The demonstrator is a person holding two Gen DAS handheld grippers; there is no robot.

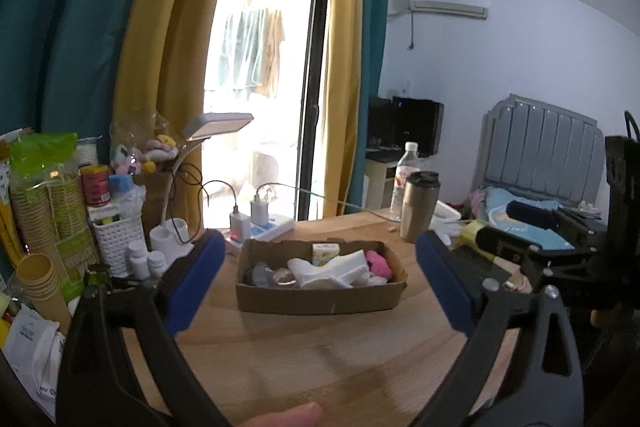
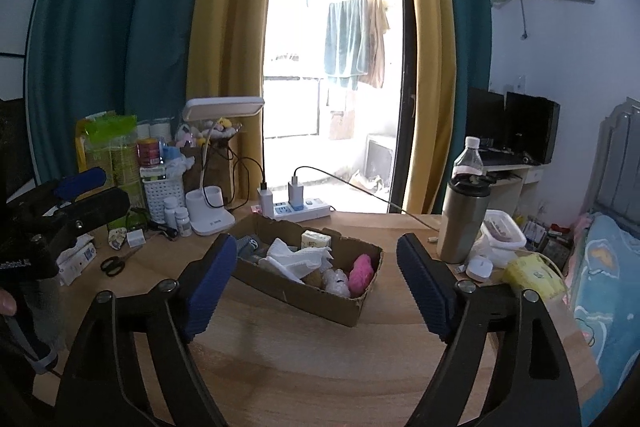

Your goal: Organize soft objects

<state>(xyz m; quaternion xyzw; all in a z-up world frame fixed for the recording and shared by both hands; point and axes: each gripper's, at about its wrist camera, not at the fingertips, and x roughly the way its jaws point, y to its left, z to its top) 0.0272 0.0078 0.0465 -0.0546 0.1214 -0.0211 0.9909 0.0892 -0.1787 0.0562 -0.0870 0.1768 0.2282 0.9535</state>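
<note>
A shallow cardboard box (image 1: 320, 297) (image 2: 304, 291) sits mid-table. In it lie a white cloth (image 1: 332, 269) (image 2: 296, 257), a pink plush (image 1: 378, 263) (image 2: 362, 273), a small tissue pack (image 1: 325, 253) (image 2: 316, 239) and a grey item (image 2: 248, 247). My left gripper (image 1: 320, 243) stands open and empty, short of the box's near side. My right gripper (image 2: 317, 239) is also open and empty, facing the box's corner. Each appears in the other's view: the left gripper (image 2: 86, 193) at the left edge, the right gripper (image 1: 516, 223) at the right.
A steel tumbler (image 2: 464, 219) and water bottle (image 2: 469, 157) stand right of the box. Behind it are a power strip (image 2: 300, 209) and desk lamp (image 2: 208, 211). Scissors (image 2: 118, 263), pill bottles, paper cups (image 1: 40, 281) crowd the left; a bed (image 2: 604, 267) lies right.
</note>
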